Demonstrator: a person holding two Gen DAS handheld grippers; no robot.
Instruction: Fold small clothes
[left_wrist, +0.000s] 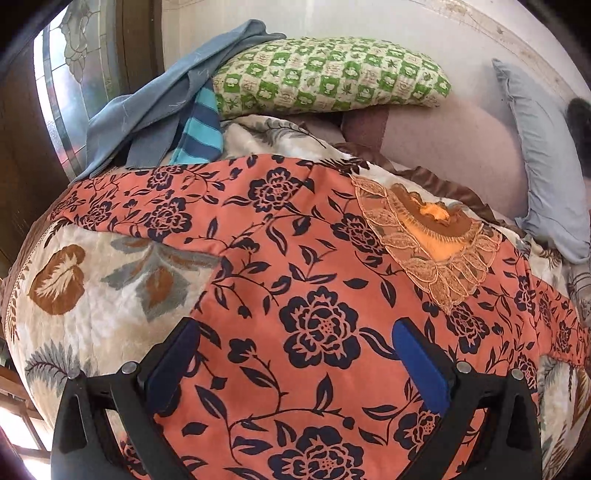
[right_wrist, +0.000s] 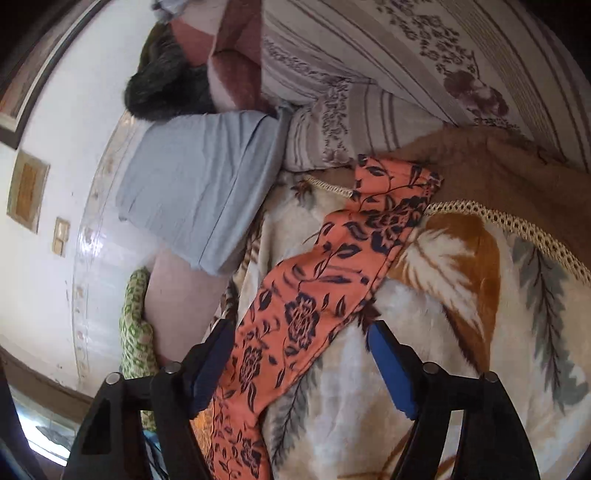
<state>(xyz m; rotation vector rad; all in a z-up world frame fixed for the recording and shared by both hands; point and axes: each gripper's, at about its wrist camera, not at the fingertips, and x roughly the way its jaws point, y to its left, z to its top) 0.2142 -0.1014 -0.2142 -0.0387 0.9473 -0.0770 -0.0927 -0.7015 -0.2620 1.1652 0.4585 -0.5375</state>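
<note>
An orange dress with a dark navy flower print (left_wrist: 295, 280) lies spread flat on a cream leaf-patterned blanket (left_wrist: 92, 280). Its lace collar (left_wrist: 428, 240) points to the upper right. My left gripper (left_wrist: 295, 332) is open just above the dress body, its blue pads (left_wrist: 417, 362) apart and holding nothing. In the right wrist view one sleeve of the dress (right_wrist: 332, 258) stretches away across the blanket (right_wrist: 461, 314). My right gripper (right_wrist: 299, 332) is open over the sleeve's near part, with cloth between the pads but not pinched.
A green checked pillow (left_wrist: 325, 77), blue-grey garments (left_wrist: 166, 99) and a teal striped piece (left_wrist: 201, 125) lie at the bed's far end. A light blue pillow (left_wrist: 546, 177) (right_wrist: 199, 192) lies beside the wall. A striped floral sheet (right_wrist: 406, 74) and brown blanket (right_wrist: 498, 166) lie beyond the sleeve.
</note>
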